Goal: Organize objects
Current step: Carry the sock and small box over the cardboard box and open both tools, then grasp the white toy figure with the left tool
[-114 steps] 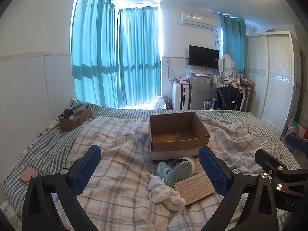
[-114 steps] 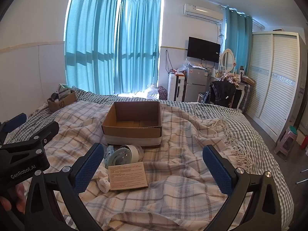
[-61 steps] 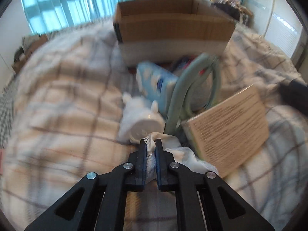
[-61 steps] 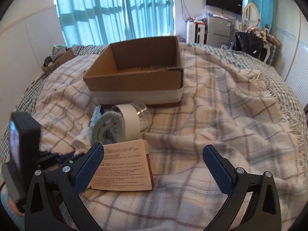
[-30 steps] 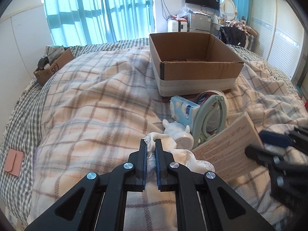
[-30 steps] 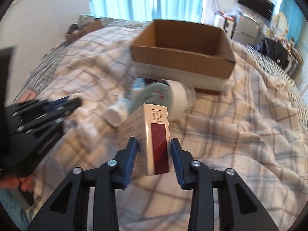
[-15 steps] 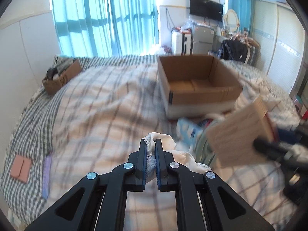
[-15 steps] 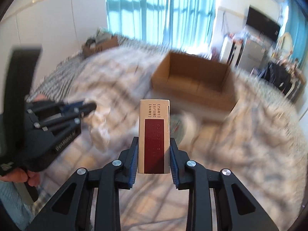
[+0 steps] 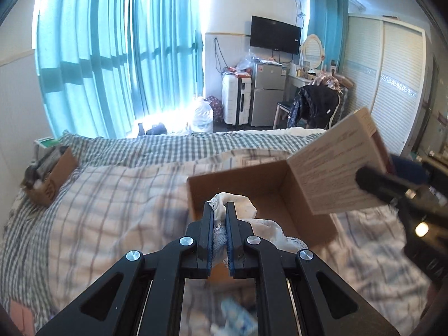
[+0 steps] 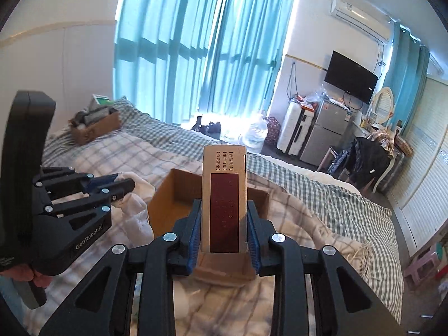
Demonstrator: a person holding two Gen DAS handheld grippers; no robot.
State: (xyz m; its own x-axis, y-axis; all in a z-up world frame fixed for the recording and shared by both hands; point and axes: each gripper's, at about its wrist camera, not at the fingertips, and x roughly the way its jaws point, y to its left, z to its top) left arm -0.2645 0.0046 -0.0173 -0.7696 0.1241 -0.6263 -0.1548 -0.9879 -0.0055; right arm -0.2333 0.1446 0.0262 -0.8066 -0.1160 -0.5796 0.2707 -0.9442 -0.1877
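The open cardboard box [image 9: 280, 190] sits on the bed's plaid blanket [image 9: 112, 196], its top flaps open and its brown floor bare where it shows. Both carried items hang above it or at its edge.

The white cloth [image 9: 240, 210], lace-edged and crumpled, is pinched between the blue pads of the left gripper [image 9: 219, 210], whose fingers [image 9: 206, 224] are pressed almost together with only the fabric between them. In the left wrist view the cloth bunches over the near wall of the box; in the right wrist view it hangs beside the box's left wall, trailing down from the gripper [image 10: 123, 186].

The flat tan carton [image 10: 224, 196], with a dark red panel and a few lines of print on its narrow face, stands upright between the fingers [image 10: 194, 232] of the right gripper [image 10: 224, 224]; the pads clamp its two broad sides. From the left wrist view the same carton [image 9: 336, 168] appears tilted over the box's far right corner, its printed broad side facing the camera, with the right gripper dark and blurred behind it.

A person's fingertips [image 10: 39, 278] curl around the left gripper's handle. Further off, a smaller cardboard box [image 9: 47, 176] of clutter rests at the bed's far left corner by the teal curtains [image 9: 112, 56], and a small fridge [image 9: 267, 95] stands below a wall television [image 9: 275, 35].
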